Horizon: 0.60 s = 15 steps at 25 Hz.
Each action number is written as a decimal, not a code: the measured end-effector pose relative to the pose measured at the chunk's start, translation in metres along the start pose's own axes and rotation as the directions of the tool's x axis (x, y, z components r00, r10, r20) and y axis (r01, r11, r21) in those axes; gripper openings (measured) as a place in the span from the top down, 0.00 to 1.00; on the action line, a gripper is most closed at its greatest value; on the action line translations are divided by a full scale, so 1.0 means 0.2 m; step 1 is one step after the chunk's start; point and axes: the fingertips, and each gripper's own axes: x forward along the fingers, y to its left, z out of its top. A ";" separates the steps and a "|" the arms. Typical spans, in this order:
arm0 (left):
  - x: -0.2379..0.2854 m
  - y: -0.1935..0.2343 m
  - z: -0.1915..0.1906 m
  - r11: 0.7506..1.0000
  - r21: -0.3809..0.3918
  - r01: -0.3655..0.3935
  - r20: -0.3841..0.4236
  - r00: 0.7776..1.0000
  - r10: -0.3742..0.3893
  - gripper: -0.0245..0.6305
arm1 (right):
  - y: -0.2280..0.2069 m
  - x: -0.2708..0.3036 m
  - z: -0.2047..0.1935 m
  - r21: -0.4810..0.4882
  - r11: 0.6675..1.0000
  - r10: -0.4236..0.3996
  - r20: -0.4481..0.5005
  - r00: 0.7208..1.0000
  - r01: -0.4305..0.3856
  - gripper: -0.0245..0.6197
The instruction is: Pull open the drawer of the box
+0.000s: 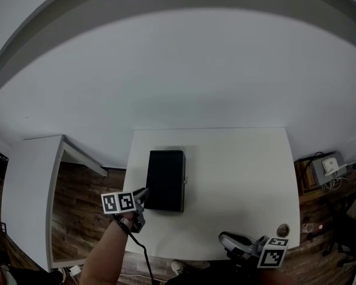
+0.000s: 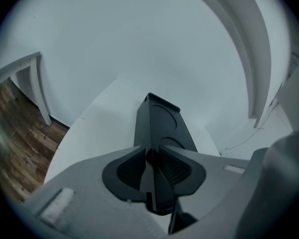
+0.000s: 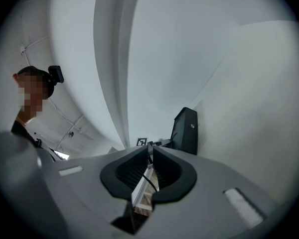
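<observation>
Head view. Black box (image 1: 165, 180) lies on the white table (image 1: 237, 177), left of the frame's centre. Small knob (image 1: 186, 181) shows on its right-hand face, probably the drawer pull. Left gripper (image 1: 143, 195) sits at the box's lower-left corner. Right gripper (image 1: 224, 239) is low in the frame, right of centre, well apart from the box. Small round object (image 1: 282, 230) sits near the table's lower-right corner; can't identify it.

Left gripper view. Left gripper (image 2: 152, 166): jaws pinched onto the near edge of the box (image 2: 164, 121), which runs up the frame's middle from between the pads. Table (image 2: 97, 128) lies beneath, wood floor (image 2: 15, 133) at left.

Right gripper view. Right gripper (image 3: 150, 156): jaws drawn together on nothing; only table edge and floor show through the slit. Box (image 3: 187, 133) stands just right of centre above the jaws, knob (image 3: 192, 126) facing the camera. A person (image 3: 25, 118) is at left.

Judgement: bracing stage, with the box held and the drawer still closed. Next move calls for the right jaws to part, travel to the knob, close squarely on it and pull straight away from the box while the left clamp resists.
</observation>
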 end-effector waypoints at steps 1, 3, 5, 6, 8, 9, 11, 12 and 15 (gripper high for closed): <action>0.00 0.00 0.00 1.000 -0.016 0.016 -0.001 1.000 -0.016 0.82 | 0.00 0.02 0.00 -0.006 1.000 0.004 -0.016 1.000 -0.004 0.91; 0.00 -0.01 0.00 0.999 -0.027 0.039 -0.008 0.999 -0.039 0.82 | -0.01 0.06 0.00 -0.027 0.999 0.016 -0.053 0.998 -0.017 0.91; 0.01 -0.01 0.00 0.997 -0.043 0.058 -0.016 0.998 -0.059 0.82 | -0.02 0.13 0.01 -0.067 0.997 0.026 -0.096 0.995 -0.033 0.90; 0.01 0.00 0.00 0.996 -0.055 0.065 -0.018 0.998 -0.066 0.82 | -0.03 0.16 0.02 -0.097 0.995 0.029 -0.119 0.992 -0.040 0.89; 0.00 0.00 0.00 0.995 -0.070 0.077 -0.016 0.997 -0.079 0.82 | -0.05 0.23 0.06 -0.165 0.985 0.027 -0.164 0.986 -0.055 0.88; 0.00 0.00 0.00 0.994 -0.074 0.084 -0.012 0.996 -0.085 0.82 | -0.06 0.27 0.08 -0.199 0.978 0.023 -0.184 0.983 -0.060 0.88; 0.00 0.00 0.00 0.992 -0.085 0.098 0.001 0.995 -0.099 0.82 | -0.11 0.33 0.14 -0.258 0.964 0.006 -0.222 0.975 -0.065 0.88; 0.00 0.00 0.00 0.990 -0.093 0.104 0.009 0.995 -0.104 0.82 | -0.14 0.36 0.16 -0.282 0.957 -0.004 -0.239 0.971 -0.066 0.88; -0.01 0.00 0.00 0.989 -0.097 0.108 0.026 0.994 -0.106 0.82 | -0.24 0.48 0.23 -0.351 0.934 -0.041 -0.289 0.956 -0.066 0.87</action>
